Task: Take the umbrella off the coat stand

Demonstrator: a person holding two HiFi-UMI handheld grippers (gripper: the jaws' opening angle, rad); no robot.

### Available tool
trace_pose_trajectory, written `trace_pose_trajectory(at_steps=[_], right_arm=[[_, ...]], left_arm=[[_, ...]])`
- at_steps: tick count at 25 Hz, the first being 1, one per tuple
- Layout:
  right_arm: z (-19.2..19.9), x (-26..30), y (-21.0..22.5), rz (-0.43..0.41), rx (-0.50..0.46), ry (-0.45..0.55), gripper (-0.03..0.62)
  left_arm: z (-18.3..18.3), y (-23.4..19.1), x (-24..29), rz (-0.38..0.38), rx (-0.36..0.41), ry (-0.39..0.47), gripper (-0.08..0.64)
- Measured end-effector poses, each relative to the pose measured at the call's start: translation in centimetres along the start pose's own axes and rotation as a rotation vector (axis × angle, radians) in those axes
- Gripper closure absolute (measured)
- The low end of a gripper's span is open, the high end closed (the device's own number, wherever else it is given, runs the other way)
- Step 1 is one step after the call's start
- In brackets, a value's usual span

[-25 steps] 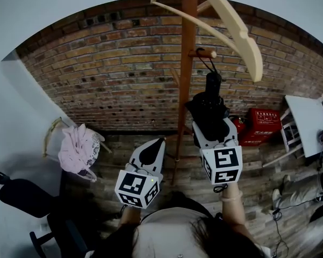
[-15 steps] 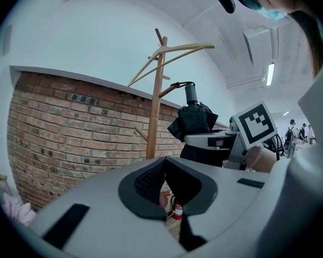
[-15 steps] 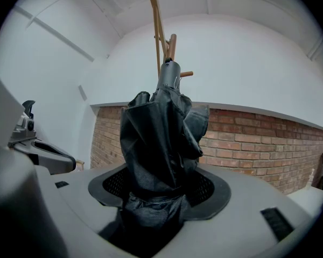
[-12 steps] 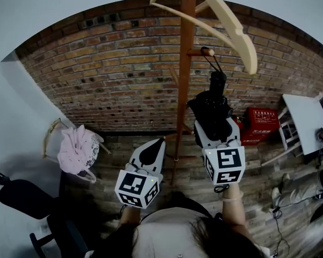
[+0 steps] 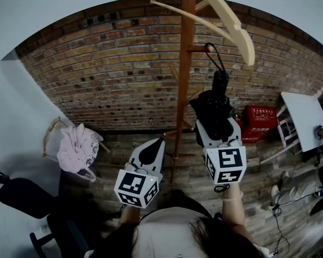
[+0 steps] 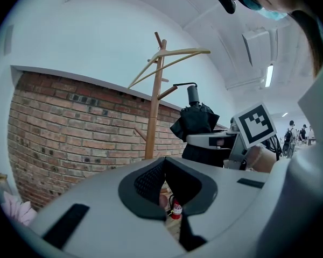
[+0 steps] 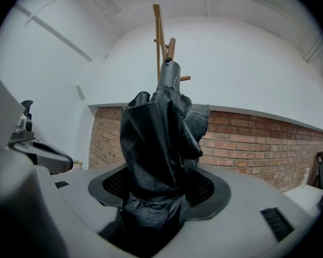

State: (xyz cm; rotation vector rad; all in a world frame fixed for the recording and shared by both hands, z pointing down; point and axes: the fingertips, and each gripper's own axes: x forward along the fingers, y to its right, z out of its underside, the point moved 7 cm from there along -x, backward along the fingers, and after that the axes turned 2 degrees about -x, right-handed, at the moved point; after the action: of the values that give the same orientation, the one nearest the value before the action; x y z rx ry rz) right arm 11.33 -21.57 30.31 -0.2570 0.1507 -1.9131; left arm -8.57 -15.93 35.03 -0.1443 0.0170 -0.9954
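Beside the coat stand, the right gripper grips the folded black umbrella in its jaws, and the umbrella stands upright out of them, handle end up. Its wrist loop sits at the outer end of the stand's short peg. From the head view I cannot be sure whether the loop is hooked over the tip or just clear of it. The left gripper hangs lower, left of the pole, jaws closed on nothing. The step in hand looks like freeing the loop. To do it well, carry the umbrella outward along the peg's line, away from the pole, before lowering it. Grip the cloth firmly so it cannot slip, and mind the wooden hanger overhead.
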Motion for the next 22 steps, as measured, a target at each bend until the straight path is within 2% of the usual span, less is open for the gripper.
trace_pose_trajectory(at_steps=[22], right_arm=[[0.5,-4.7,-2.1,0.044,0.027,-0.017,0.293]], left_arm=[[0.4,1.8,-3.8,0.049,0.002,-0.017,0.551]])
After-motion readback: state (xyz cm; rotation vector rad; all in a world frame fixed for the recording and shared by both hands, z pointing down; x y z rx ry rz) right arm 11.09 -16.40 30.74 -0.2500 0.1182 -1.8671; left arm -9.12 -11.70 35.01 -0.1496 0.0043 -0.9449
